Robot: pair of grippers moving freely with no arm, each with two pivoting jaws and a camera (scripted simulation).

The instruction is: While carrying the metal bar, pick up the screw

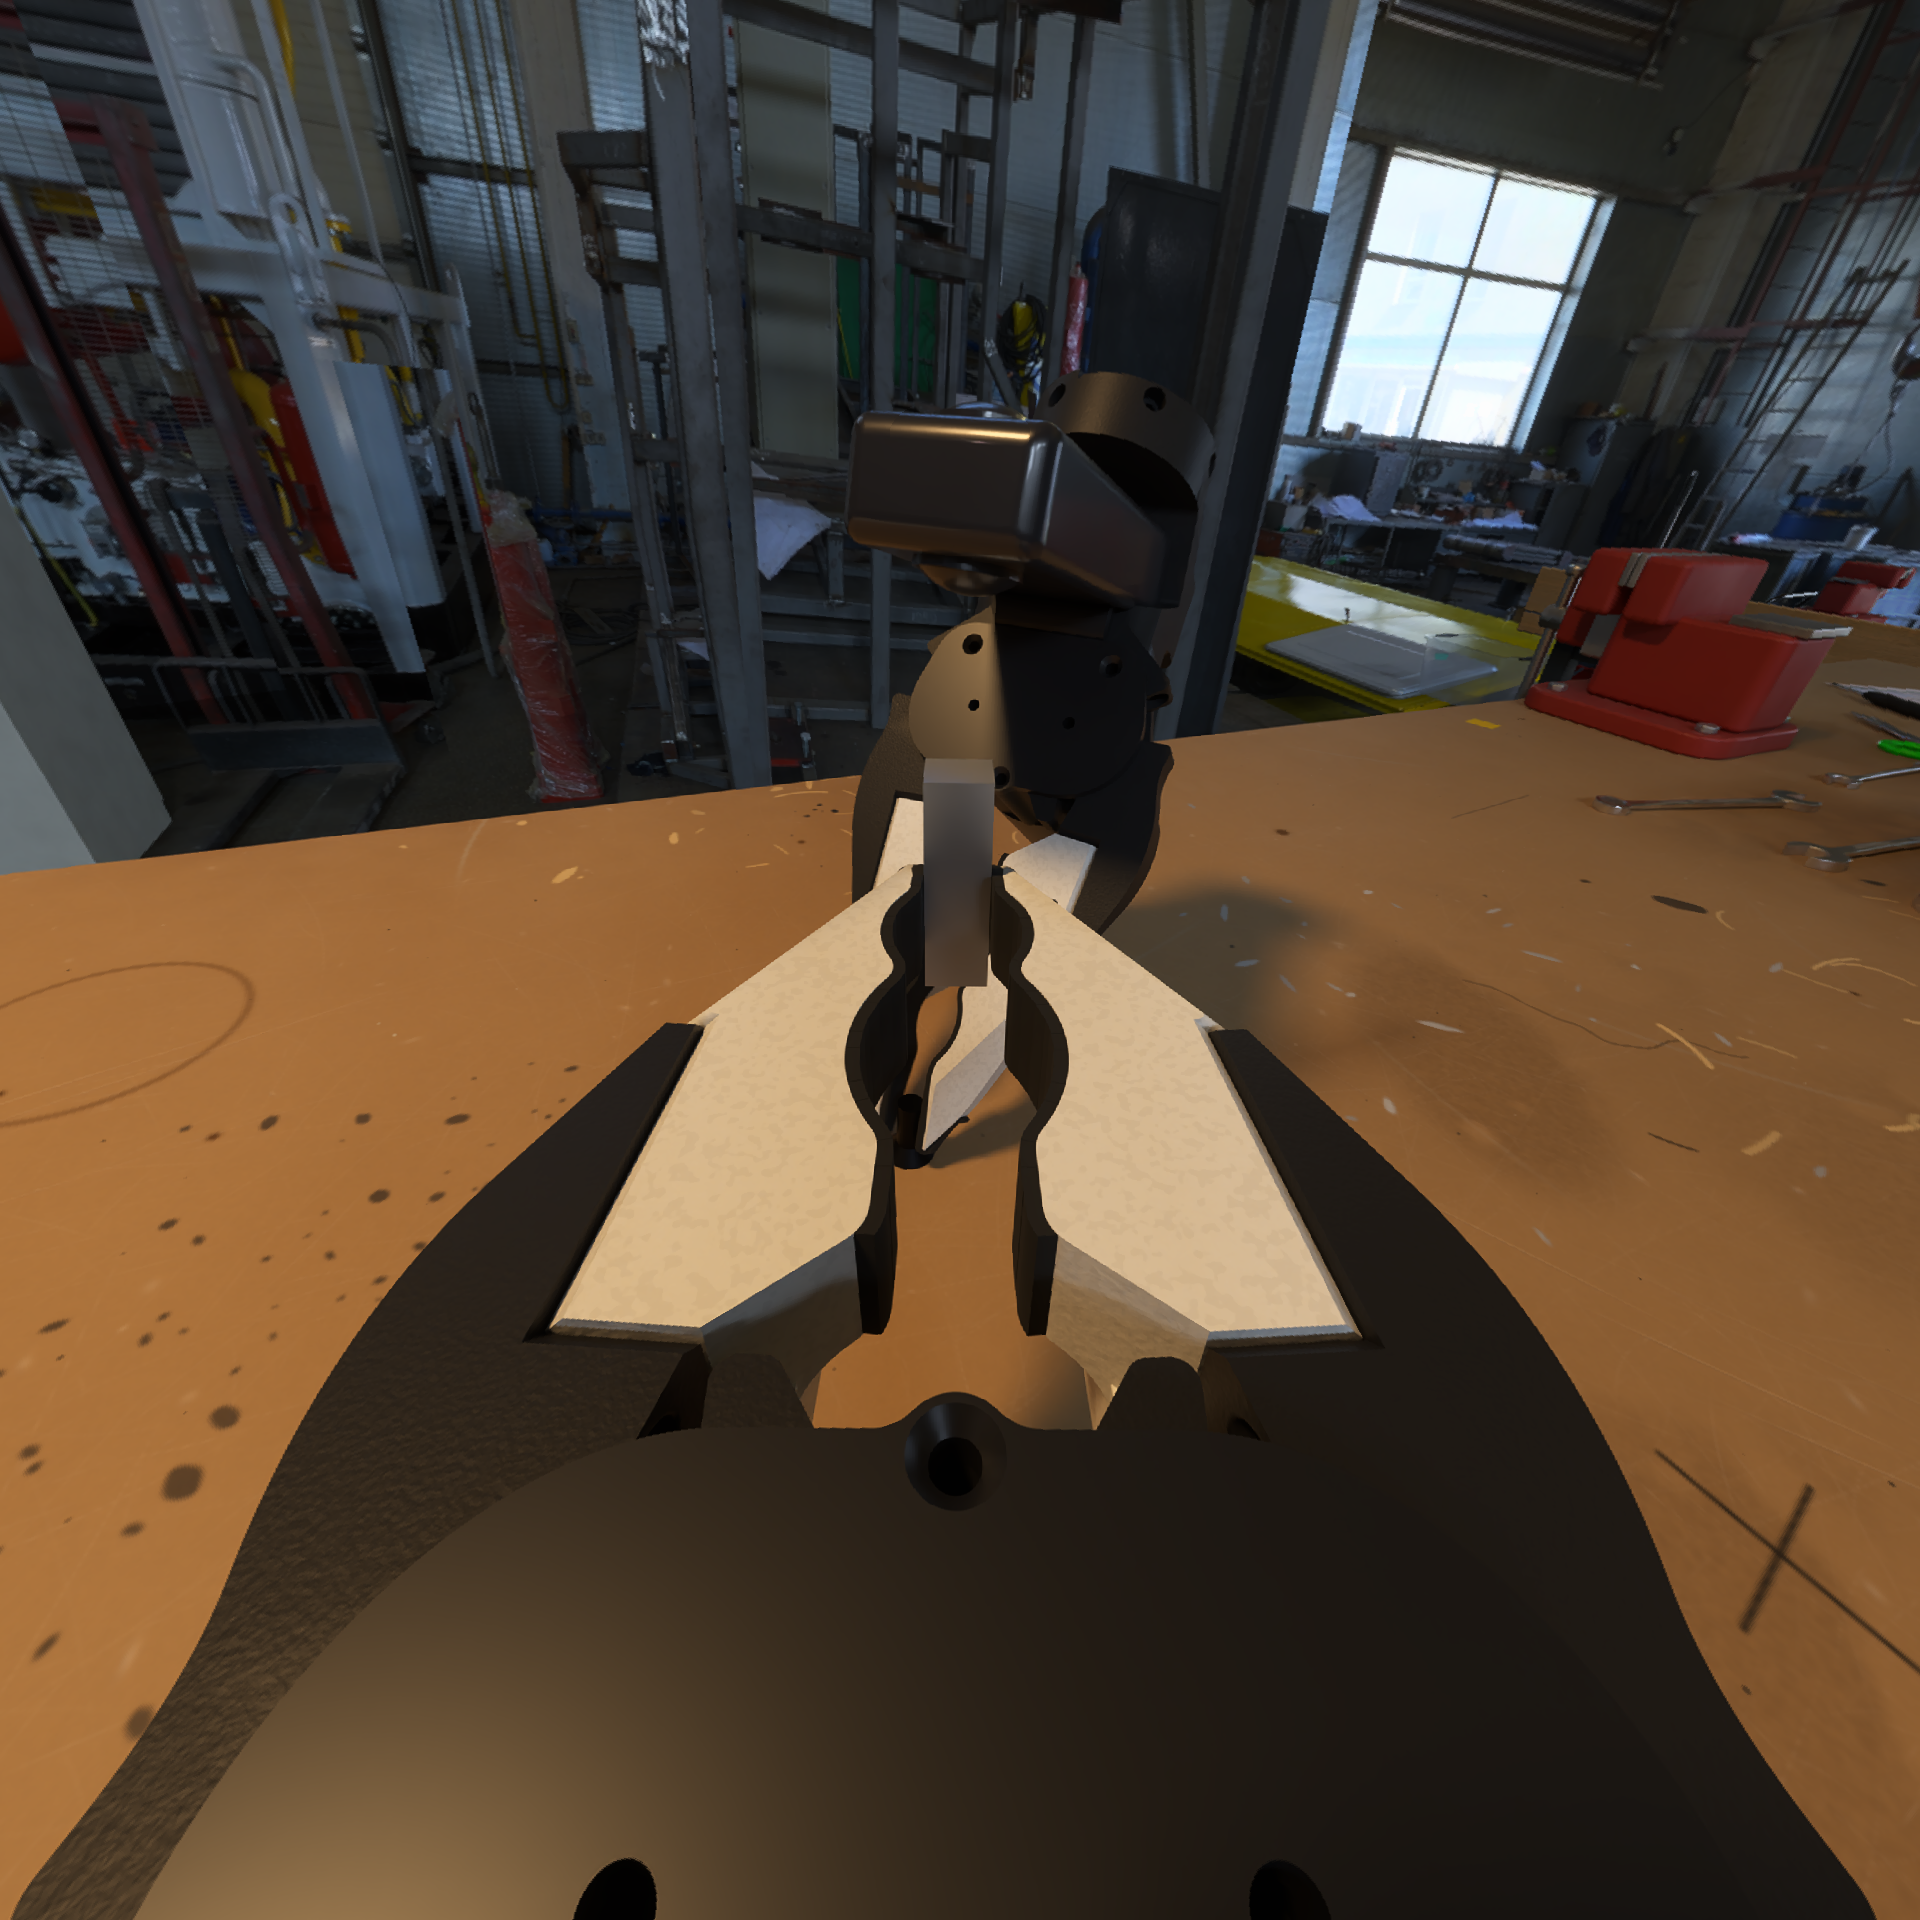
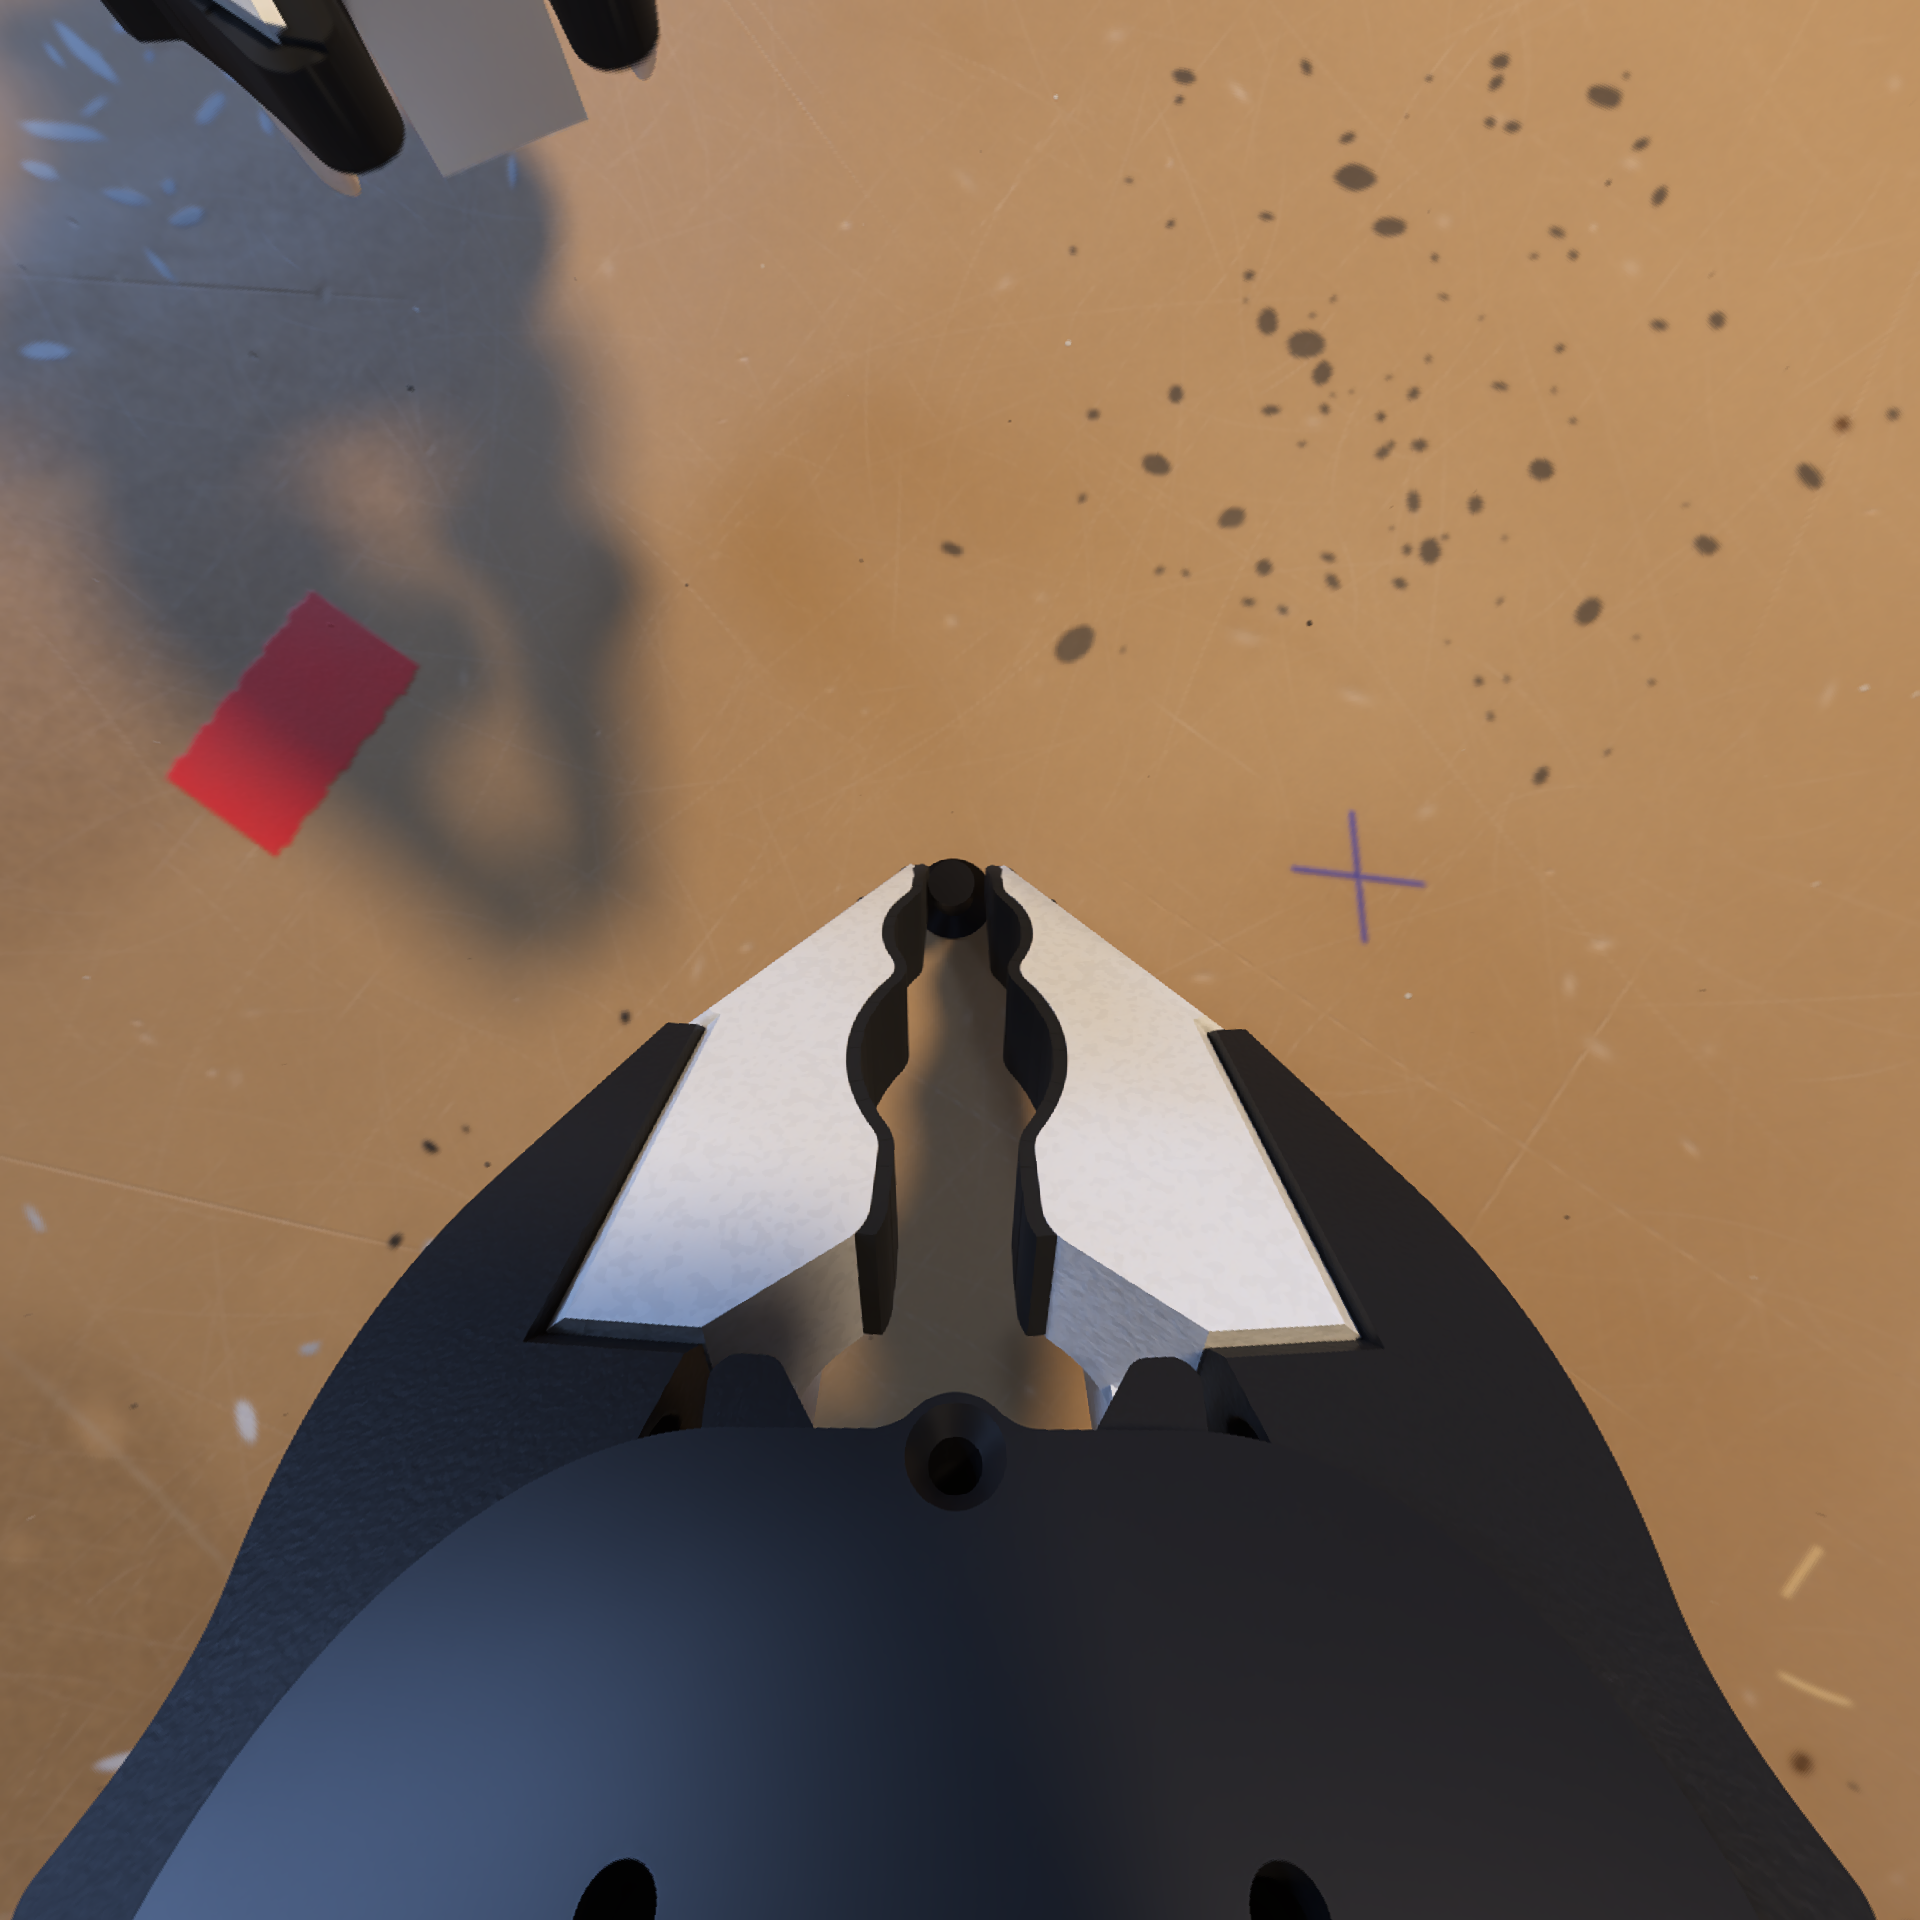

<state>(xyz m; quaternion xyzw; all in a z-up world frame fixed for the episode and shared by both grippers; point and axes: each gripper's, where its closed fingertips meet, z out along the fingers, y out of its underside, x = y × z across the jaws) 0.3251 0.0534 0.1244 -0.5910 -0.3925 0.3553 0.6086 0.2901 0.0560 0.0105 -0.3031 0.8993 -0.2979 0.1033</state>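
My left gripper (image 1: pixel 956 883) is shut on a grey metal bar (image 1: pixel 956 831) that stands upright between its fingertips, above the orange workbench (image 1: pixel 364 1039). My right gripper (image 2: pixel 954 873) points straight down at the bench and is shut on a small black screw (image 2: pixel 953 896) at its fingertips. I cannot tell whether the screw touches the bench. The right gripper's black body (image 1: pixel 1029 520) shows just behind the bar in the left wrist view. The left gripper's fingers (image 2: pixel 312 94) and the bar (image 2: pixel 488 94) show at the top left of the right wrist view.
A red vise (image 1: pixel 1683 644) and several wrenches (image 1: pixel 1704 802) lie at the bench's far right. A red rectangular patch (image 2: pixel 291 722) and a blue cross mark (image 2: pixel 1356 878) are on the bench near the right gripper. The bench's far edge (image 1: pixel 520 821) runs behind both grippers.
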